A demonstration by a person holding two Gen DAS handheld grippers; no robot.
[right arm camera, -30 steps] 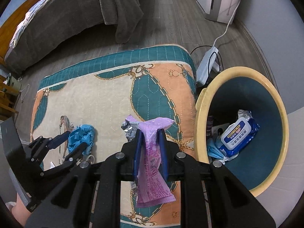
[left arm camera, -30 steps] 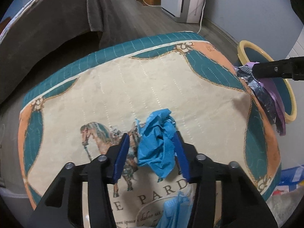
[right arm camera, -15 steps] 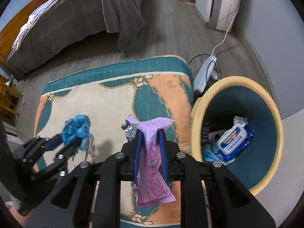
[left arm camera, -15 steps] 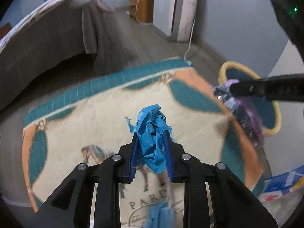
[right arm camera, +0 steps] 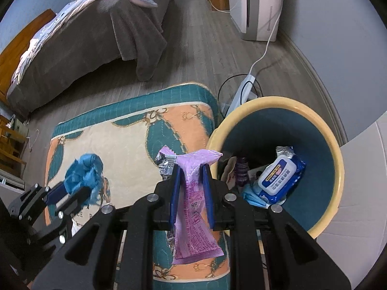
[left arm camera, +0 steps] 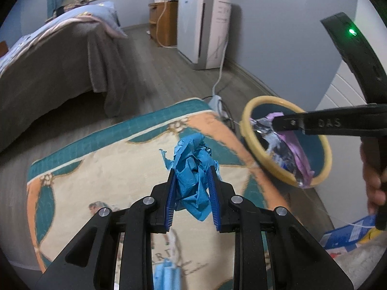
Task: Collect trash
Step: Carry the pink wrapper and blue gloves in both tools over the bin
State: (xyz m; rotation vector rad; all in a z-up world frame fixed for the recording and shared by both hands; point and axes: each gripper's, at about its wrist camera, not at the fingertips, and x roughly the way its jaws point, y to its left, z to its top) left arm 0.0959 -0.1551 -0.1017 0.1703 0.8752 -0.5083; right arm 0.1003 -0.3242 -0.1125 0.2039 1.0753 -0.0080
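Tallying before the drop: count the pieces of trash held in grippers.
2: crumpled blue plastic wad in the left gripper over the rug; purple foil wrapper in the right gripper beside the yellow-rimmed bin.

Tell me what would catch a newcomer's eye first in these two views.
Probably the crumpled blue wad pinched in the left claw, held above the horse-print rug. Next, the purple wrapper clamped in the right claw, hanging beside the yellow-rimmed bin at the rug's right edge. Inside the bin lies a blue wet-wipes pack.
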